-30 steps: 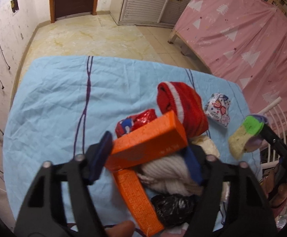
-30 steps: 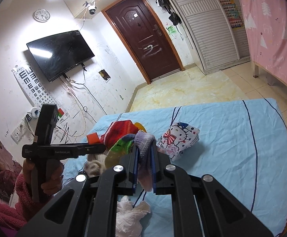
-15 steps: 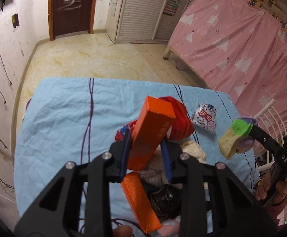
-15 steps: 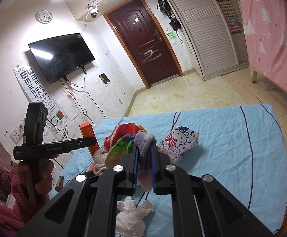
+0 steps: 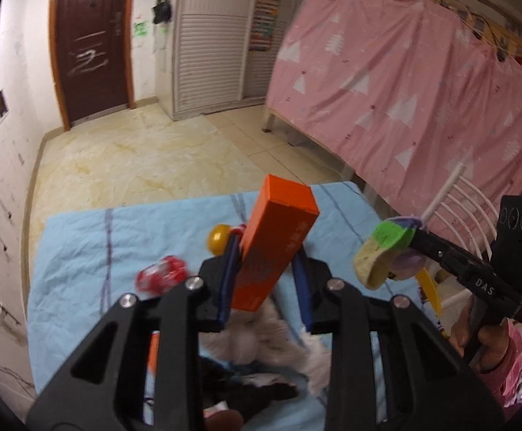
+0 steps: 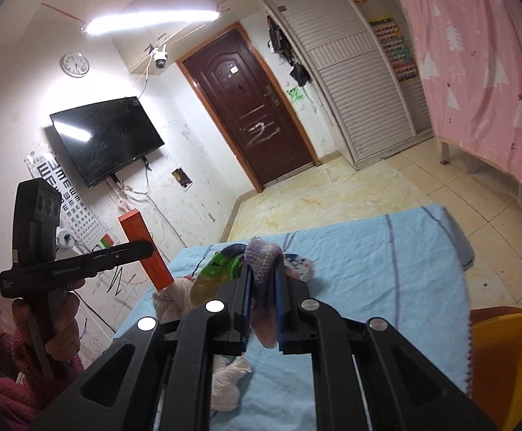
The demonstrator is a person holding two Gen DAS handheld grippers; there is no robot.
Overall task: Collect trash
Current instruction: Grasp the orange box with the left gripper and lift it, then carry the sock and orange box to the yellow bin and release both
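My left gripper is shut on an orange carton and holds it upright, lifted above the blue sheet; the carton also shows in the right wrist view. My right gripper is shut on a multicoloured knitted sock, purple, green and yellow, held above the sheet; the sock also shows in the left wrist view. A red crumpled wrapper lies on the sheet left of the carton.
Cream knitwear, a black bag and a second orange box lie under my left gripper. A yellow ball sits behind. A yellow bin stands at the right. A white rack stands beside the bed.
My left gripper closed on the orange carton and lifted it upright, well above the pile. My right gripper has risen a little with the sock in it.
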